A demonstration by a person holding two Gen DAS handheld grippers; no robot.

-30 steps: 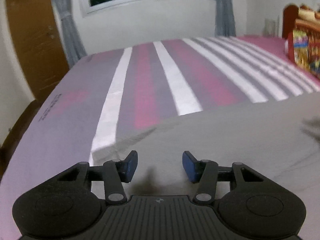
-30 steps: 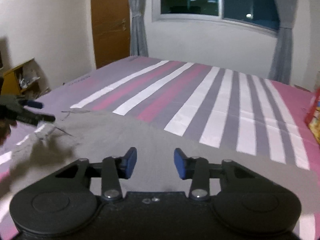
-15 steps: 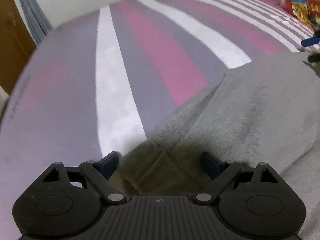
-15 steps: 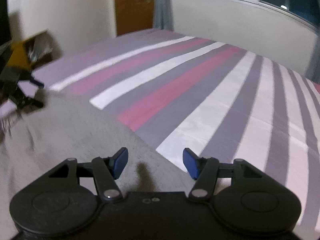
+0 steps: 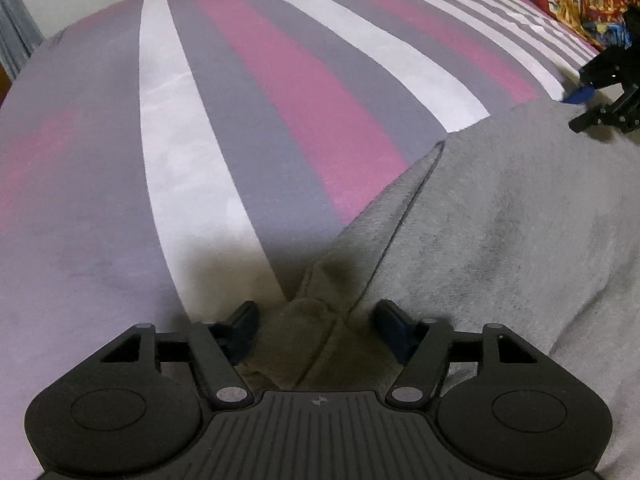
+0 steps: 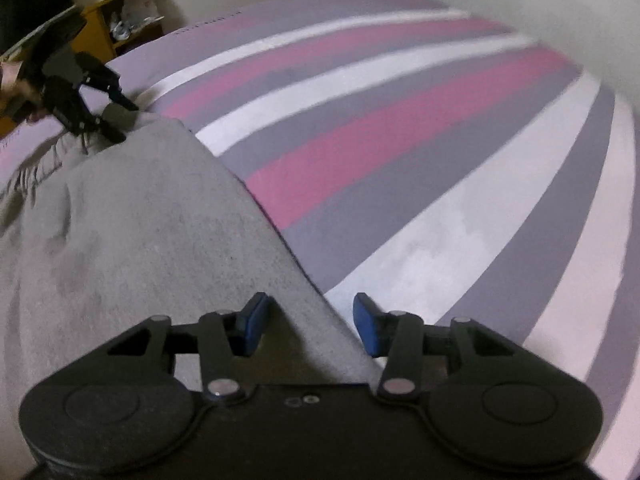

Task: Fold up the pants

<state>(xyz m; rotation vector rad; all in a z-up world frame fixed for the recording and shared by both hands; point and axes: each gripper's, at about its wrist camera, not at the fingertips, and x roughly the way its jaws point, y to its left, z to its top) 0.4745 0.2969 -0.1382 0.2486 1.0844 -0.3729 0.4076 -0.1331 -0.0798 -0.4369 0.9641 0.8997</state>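
Straddling: a bunched corner of the grey pants (image 5: 500, 216) is seen between the spread blue pads of the left gripper (image 5: 316, 326), which stand wide apart and are not closed on the cloth.
Left pad (image 5: 244, 328): its lower part is lost in dark shadow, so contact with the fabric cannot be judged.
Right gripper (image 6: 308, 322): its jaws are held wide, with the pants' edge running between them; nothing is clamped.
Pants: spread ahead and to the right of the left gripper, ahead and to the left of the right one, on the striped bedsheet (image 5: 240, 92).
Cut off: the pants' near part is hidden beneath both gripper bodies.
Hard to make out: the cloth nearest the camera is blurred in the right view; a colourful item (image 5: 580, 4) at the far right is clipped by the frame.
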